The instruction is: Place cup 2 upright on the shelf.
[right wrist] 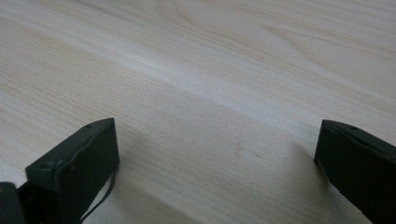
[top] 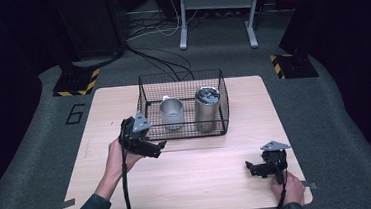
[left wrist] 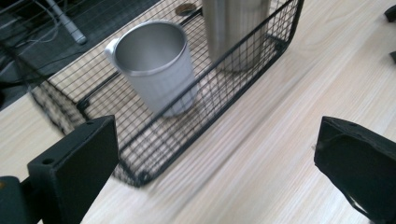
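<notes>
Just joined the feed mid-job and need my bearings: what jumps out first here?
A black wire basket stands at the table's far middle, holding a metal cup on its left and a taller steel tumbler on its right. The left gripper hovers open by the basket's near-left corner; the right gripper waits open near the table's front right.

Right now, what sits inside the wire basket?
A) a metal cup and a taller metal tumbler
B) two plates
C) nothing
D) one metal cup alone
A: in the high view the wire basket holds a short metal cup on the left and a taller metal tumbler beside it.
</notes>
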